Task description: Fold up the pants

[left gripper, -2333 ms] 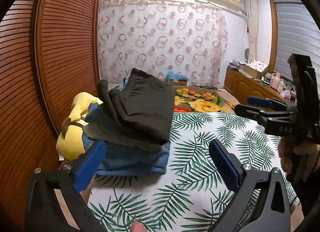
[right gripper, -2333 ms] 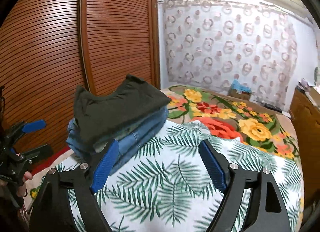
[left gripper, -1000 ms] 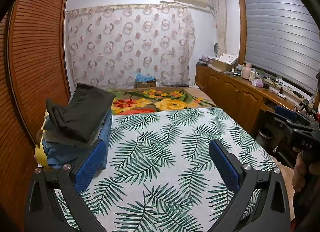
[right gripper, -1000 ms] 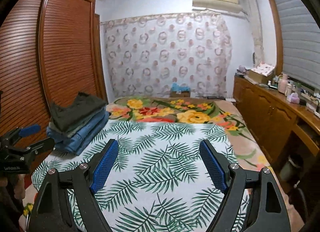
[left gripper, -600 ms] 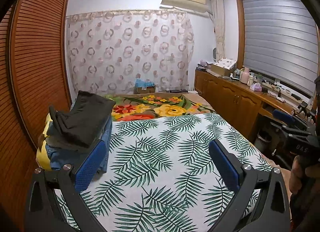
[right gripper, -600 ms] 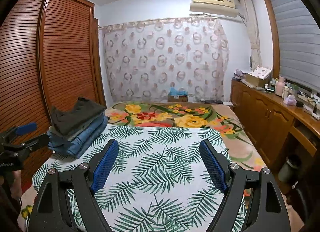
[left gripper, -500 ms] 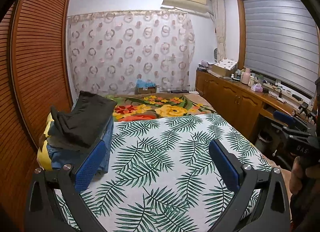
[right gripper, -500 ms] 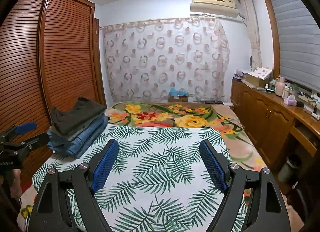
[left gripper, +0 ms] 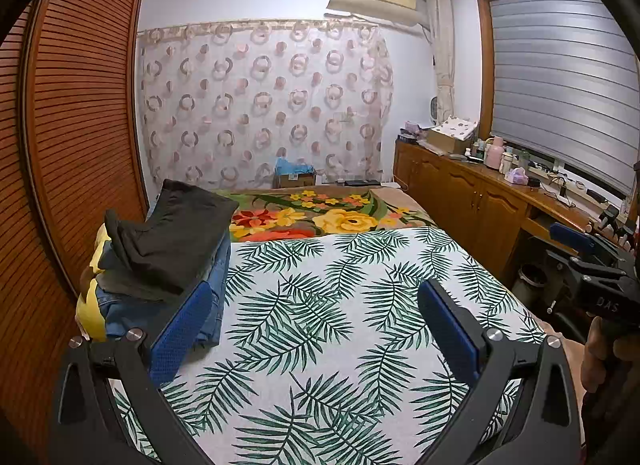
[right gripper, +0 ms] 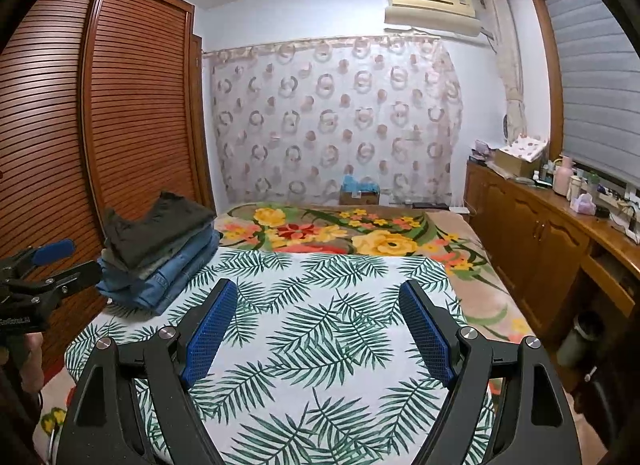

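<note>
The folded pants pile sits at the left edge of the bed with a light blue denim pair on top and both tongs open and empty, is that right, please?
Not quite: the top of the folded pants pile is a dark, near-black pair, and the blue denim lies beneath it, as the right wrist view shows. The rest holds: the pile sits at the left edge of the bed, and the left tongs and right tongs are both open and empty.

Black tool (left gripper: 316, 321), blue ribbed pads (left gripper: 182, 329), silver screws
</note>
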Demonstrator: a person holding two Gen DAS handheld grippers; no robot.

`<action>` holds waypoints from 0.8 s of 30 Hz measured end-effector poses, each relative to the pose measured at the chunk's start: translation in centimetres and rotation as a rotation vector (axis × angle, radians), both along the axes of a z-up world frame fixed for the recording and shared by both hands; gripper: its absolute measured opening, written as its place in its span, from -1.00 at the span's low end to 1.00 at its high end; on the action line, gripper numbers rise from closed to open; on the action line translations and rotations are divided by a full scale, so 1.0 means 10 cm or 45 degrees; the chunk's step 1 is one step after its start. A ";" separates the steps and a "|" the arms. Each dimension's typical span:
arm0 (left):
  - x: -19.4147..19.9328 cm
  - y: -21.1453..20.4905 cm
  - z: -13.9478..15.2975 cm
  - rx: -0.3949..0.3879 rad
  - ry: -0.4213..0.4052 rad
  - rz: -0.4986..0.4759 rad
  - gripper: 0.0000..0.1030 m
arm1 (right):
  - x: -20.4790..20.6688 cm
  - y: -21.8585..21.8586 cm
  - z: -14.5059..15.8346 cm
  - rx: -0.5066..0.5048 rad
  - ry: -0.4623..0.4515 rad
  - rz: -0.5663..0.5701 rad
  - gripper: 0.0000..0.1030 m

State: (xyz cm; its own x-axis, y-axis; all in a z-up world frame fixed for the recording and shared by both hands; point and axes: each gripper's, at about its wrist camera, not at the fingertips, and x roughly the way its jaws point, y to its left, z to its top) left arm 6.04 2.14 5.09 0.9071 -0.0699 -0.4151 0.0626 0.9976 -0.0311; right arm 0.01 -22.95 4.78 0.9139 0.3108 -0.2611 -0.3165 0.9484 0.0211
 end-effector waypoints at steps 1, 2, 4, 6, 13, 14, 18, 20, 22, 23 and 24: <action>0.00 0.01 -0.01 -0.001 0.000 0.001 0.99 | -0.01 -0.02 0.00 -0.001 -0.001 0.001 0.64; 0.00 0.02 -0.01 -0.002 0.000 0.001 0.99 | 0.00 -0.02 0.00 0.000 0.000 0.001 0.64; 0.00 0.01 -0.01 -0.001 0.000 0.001 0.99 | 0.00 -0.03 0.00 0.000 -0.001 0.004 0.64; 0.00 0.01 -0.01 0.000 0.002 0.000 0.99 | 0.00 -0.04 0.00 -0.002 -0.001 0.002 0.64; 0.00 0.01 -0.01 0.001 0.000 0.000 0.99 | 0.00 -0.04 -0.01 0.007 0.005 0.013 0.64; 0.00 0.01 0.00 0.001 0.000 0.000 0.99 | 0.01 -0.05 0.00 0.007 0.006 0.014 0.64; 0.00 0.01 0.00 -0.003 0.000 0.000 0.99 | 0.02 -0.07 0.00 0.003 0.008 0.009 0.64; 0.00 0.02 0.00 -0.002 0.000 0.000 0.99 | 0.02 -0.06 0.00 0.001 0.006 0.007 0.63; 0.00 0.01 0.00 0.000 0.000 0.000 0.99 | 0.02 -0.07 0.01 -0.003 0.000 0.003 0.64; 0.00 0.01 0.00 0.000 0.001 0.001 0.99 | 0.02 -0.08 0.01 -0.004 -0.001 0.001 0.64; 0.00 0.01 0.00 0.000 0.001 0.000 0.99 | 0.03 -0.09 0.01 -0.004 0.000 0.001 0.63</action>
State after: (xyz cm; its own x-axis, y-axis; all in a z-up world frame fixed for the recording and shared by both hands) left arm 6.05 2.22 5.05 0.9069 -0.0700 -0.4154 0.0626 0.9975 -0.0313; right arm 0.32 -23.80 4.90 0.9138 0.3106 -0.2618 -0.3171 0.9482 0.0184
